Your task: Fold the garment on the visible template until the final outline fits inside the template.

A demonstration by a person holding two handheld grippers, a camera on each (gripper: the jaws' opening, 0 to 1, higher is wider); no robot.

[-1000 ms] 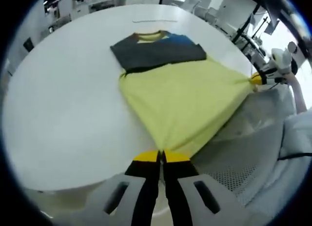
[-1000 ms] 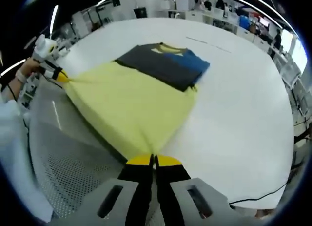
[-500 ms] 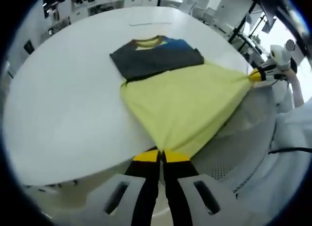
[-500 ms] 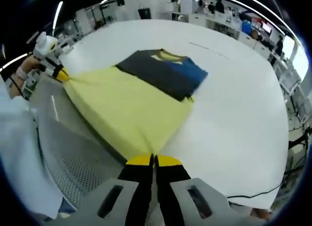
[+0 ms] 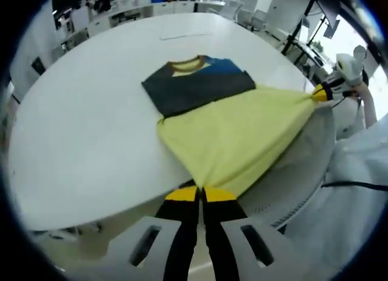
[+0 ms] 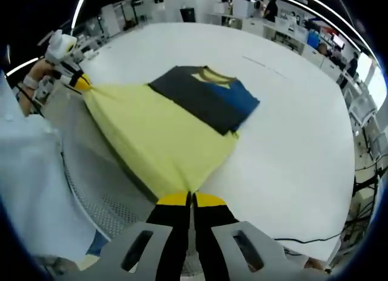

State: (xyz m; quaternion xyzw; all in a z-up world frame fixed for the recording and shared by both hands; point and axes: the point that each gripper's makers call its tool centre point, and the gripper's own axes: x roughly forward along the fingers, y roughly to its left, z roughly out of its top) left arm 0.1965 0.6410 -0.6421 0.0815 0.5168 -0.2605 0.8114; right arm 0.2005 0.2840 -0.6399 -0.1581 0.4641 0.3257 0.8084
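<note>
White round table [image 5: 79,129], shirt [image 5: 230,129] lying from mid-table out past near edge, left gripper [image 5: 200,195] and right gripper [image 6: 190,199] each clamped on a yellow hem corner, hem taut between and off the table, collar end straight ahead, so fold goes forward over dark half.

Garment [image 5: 230,126] — yellow, charcoal, blue; table [image 5: 85,129] white.
</note>
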